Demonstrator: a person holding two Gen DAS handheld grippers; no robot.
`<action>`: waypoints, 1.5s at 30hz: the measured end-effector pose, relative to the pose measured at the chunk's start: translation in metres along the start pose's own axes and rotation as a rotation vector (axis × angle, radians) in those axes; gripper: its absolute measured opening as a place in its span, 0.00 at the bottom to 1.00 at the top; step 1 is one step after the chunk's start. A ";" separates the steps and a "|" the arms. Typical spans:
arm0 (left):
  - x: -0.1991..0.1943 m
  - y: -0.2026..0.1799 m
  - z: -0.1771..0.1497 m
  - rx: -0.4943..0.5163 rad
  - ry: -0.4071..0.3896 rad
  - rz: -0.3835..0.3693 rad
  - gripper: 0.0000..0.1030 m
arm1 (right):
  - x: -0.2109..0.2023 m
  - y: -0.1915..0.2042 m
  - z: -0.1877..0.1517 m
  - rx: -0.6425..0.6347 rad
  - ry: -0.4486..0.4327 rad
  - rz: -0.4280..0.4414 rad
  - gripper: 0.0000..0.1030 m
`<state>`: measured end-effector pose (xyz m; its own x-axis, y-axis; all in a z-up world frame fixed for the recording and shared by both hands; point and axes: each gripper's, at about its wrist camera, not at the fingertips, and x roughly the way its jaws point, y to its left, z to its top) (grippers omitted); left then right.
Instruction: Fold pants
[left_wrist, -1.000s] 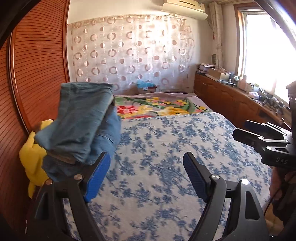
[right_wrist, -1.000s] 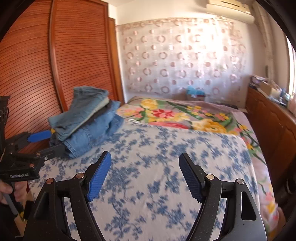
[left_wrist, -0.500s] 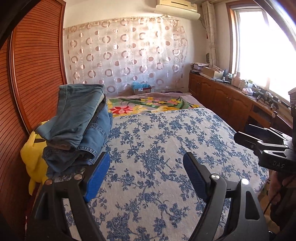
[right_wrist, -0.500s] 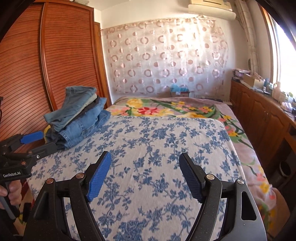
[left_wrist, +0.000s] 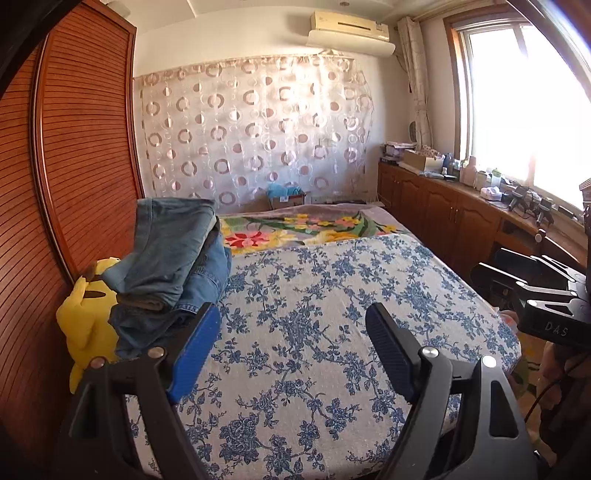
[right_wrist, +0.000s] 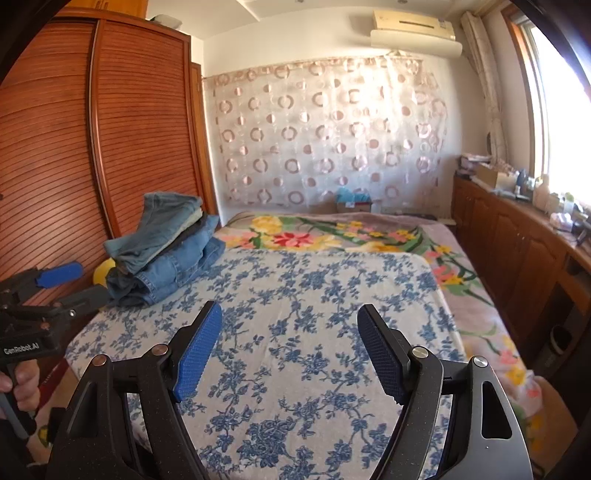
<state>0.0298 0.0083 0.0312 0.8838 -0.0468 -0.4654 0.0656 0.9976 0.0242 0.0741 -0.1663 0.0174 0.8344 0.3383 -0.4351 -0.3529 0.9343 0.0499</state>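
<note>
Left tongs wide, hold nothing | right tongs wide, hold nothing | pants folded, stacked at bed corner | looks nearly done, no loose pants seen

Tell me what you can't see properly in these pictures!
- Yellow plush toy: left wrist view, mostly hidden behind the stack of folded jeans; the right wrist view shows only a sliver.
- Items on the counter: both views, too small and washed out by window glare.
- Stack's lower layers: count unclear, edges overlap.

Bright daylight, window blown out, sharp focus, fisheye-curved dark corners
</note>
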 end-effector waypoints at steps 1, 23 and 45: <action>-0.003 0.000 0.000 -0.001 -0.005 -0.002 0.79 | -0.004 0.001 0.001 -0.002 -0.007 -0.001 0.75; -0.028 0.003 -0.001 -0.024 -0.051 0.008 0.79 | -0.037 0.005 -0.003 0.001 -0.089 -0.044 0.75; -0.025 0.006 -0.009 -0.038 -0.039 0.009 0.80 | -0.041 0.004 -0.004 0.002 -0.092 -0.052 0.75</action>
<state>0.0040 0.0162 0.0354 0.9020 -0.0389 -0.4301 0.0406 0.9992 -0.0053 0.0369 -0.1763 0.0316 0.8869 0.2983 -0.3527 -0.3073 0.9511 0.0316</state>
